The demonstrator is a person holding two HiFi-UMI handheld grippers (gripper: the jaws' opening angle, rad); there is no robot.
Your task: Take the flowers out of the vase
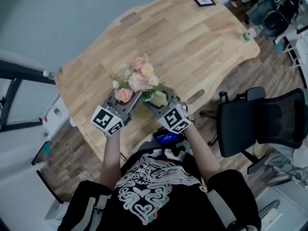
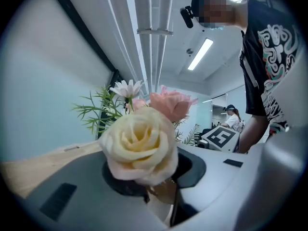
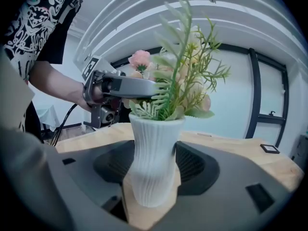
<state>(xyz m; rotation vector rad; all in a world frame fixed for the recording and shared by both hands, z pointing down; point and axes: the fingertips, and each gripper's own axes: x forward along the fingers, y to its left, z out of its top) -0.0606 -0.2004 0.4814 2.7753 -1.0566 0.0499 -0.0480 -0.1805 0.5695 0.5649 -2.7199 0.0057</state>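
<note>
Flowers [image 1: 137, 80] sit pinched in the left hand-held gripper [image 2: 156, 184], white ribbed vase [image 3: 154, 143] clamped by the right hand-held gripper [image 3: 153, 177].

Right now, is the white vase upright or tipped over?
Upright: the vase stands on the table between the right gripper's jaws, flowers rising from its mouth.

Head view overhead; gripper views close, sharing flowers [image 1: 137, 80].
</note>
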